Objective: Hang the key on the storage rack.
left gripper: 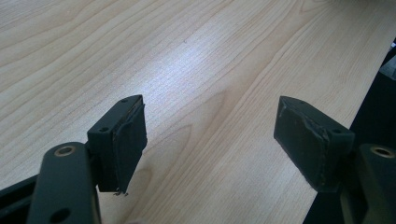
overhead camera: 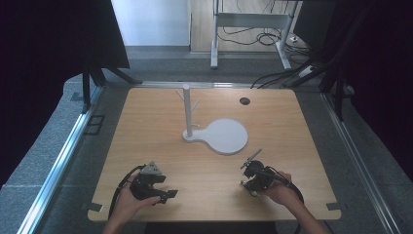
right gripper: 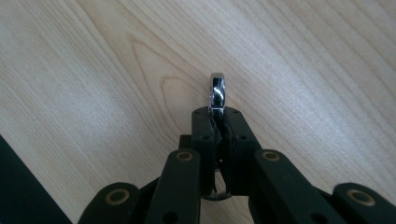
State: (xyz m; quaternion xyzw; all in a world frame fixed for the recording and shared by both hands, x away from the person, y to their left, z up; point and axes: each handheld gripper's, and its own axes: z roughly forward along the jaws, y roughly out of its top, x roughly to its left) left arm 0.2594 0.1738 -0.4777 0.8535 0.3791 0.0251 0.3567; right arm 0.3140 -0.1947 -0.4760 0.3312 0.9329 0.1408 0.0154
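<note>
Spanning the scene: light wooden desk (overhead camera: 146, 146). Standing toward 12 o'clock: white branched stand on a round flat base (overhead camera: 225, 136). Resting at 7 o'clock: left gripper (overhead camera: 160, 195), jaws spread wide, holding nothing. Hovering at 5 o'clock: right gripper (right gripper: 217, 122), jaws pinched tight on a small shiny chrome metal ring (right gripper: 217, 92). Probably light, stiff, slippery; best gripping across the band's flat sides.

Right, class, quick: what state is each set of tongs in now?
Left tongs: open, holding nothing.
Right tongs: closed on a shiny metal ring.
</note>
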